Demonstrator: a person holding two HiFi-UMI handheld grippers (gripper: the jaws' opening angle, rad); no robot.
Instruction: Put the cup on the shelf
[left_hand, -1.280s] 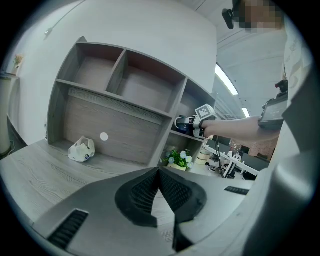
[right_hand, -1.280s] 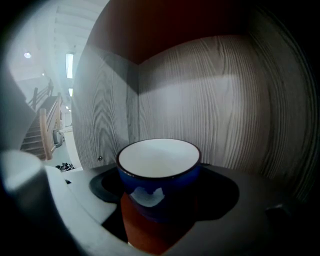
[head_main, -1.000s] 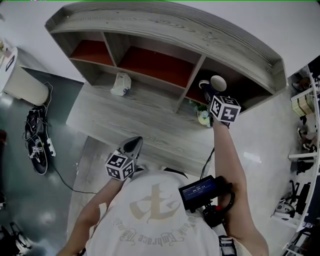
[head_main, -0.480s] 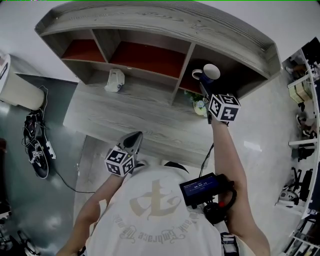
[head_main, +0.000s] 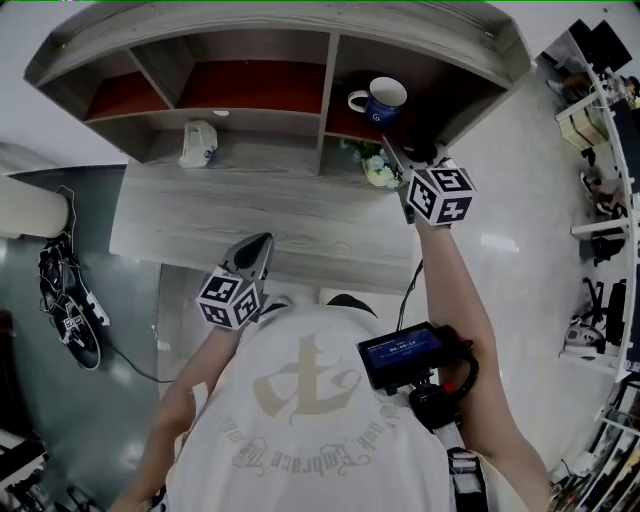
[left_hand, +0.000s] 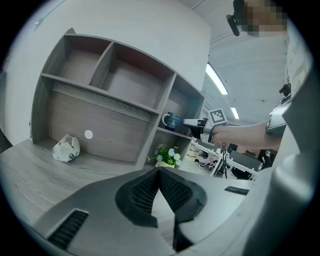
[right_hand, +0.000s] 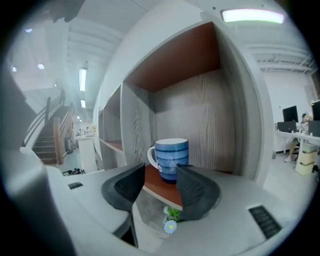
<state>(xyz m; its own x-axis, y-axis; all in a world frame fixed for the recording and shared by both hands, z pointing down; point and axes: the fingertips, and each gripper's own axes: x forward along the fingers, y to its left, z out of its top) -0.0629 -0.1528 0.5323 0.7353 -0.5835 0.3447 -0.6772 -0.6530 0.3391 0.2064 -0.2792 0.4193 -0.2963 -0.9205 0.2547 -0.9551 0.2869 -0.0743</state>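
Observation:
The blue striped cup (head_main: 383, 98) (right_hand: 172, 159) stands upright on the red-brown floor of the right compartment of the grey wooden shelf (head_main: 325, 90), handle to the left. My right gripper (head_main: 392, 158) (right_hand: 161, 173) hovers just in front of and below the cup, apart from it. Its jaws are closing with nothing between them. My left gripper (head_main: 262, 242) (left_hand: 159, 173) is held low over the desk's near edge, shut and empty. In the left gripper view the cup (left_hand: 173, 121) shows far off on the shelf.
A small potted flower (head_main: 378, 172) (right_hand: 171, 220) sits on the desk (head_main: 250, 220) right under the cup's compartment. A white pouch-like object (head_main: 198, 145) (left_hand: 66, 148) rests on the desk further left. The other shelf compartments hold nothing. Shoes (head_main: 70, 300) lie on the floor at left.
The cup went from my right gripper's grip onto the shelf floor. The right gripper let go and drew back toward me, and its jaws narrowed. The left gripper stayed put.

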